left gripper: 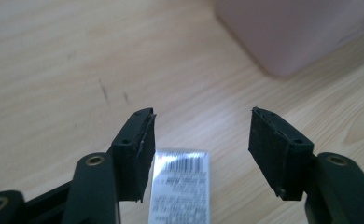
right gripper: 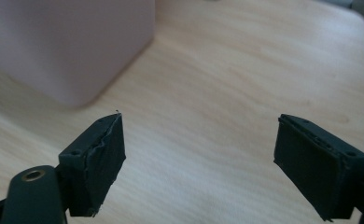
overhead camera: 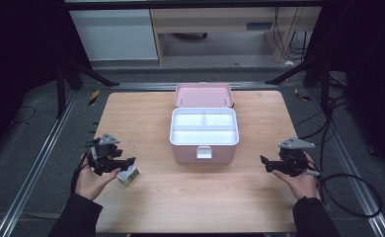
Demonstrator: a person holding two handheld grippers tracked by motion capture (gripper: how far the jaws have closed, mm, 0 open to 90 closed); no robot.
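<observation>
Small carton (overhead camera: 128, 175) lies lower left of the high view on the bench (overhead camera: 190, 197), beneath the left tongs (overhead camera: 126, 162), spread and unloaded; right tongs (overhead camera: 263, 164) spread, well apart.

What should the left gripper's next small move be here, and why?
Probably close on the small packet: it lies between the open pads of the left gripper, nearer one pad and apparently ungripped. The pink box stands open nearby.
</observation>
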